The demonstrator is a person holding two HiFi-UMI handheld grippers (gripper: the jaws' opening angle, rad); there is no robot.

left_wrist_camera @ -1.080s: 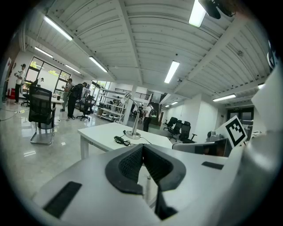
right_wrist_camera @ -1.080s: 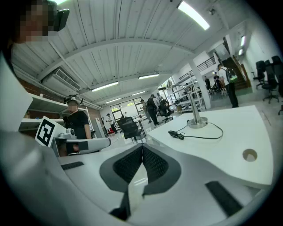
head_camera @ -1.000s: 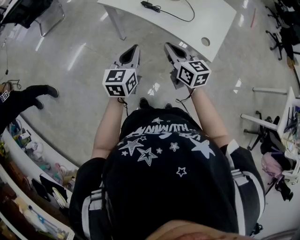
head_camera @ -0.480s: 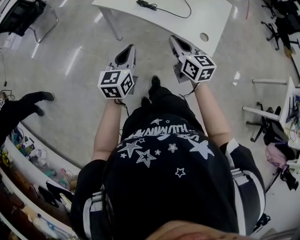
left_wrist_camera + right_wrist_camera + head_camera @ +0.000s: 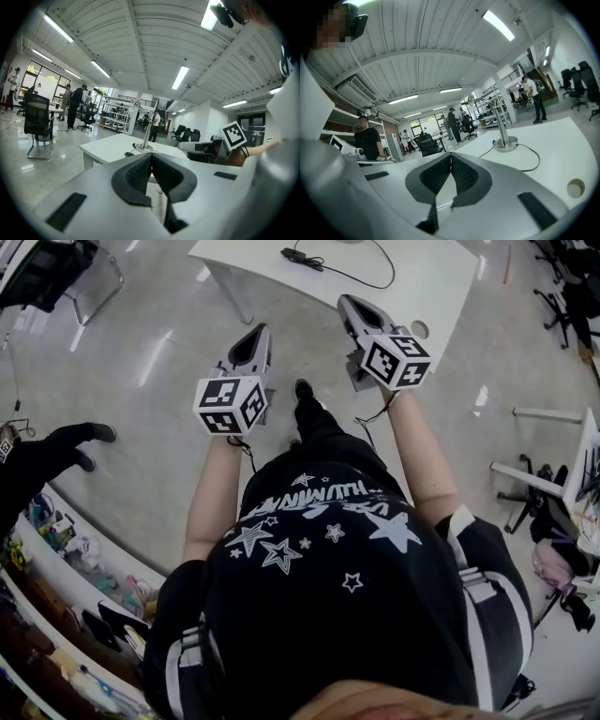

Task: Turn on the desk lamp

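Note:
The desk lamp shows only as a round metal base and an upright pole on the white table; its head is out of view. In the left gripper view the lamp base stands just beyond the jaws. A black cable runs over the table. My left gripper hangs over the floor short of the table, shut and empty. My right gripper reaches the table's near edge, its pads also together on nothing. Both point about level toward the lamp.
A round cable hole sits near the table's near right corner. A person in black stands at the left beside shelves. A black chair stands left; office chairs and a rack right.
Both grippers have moved toward the table, the right one now over its edge. The person holding them has stepped forward, one shoe showing between the grippers.

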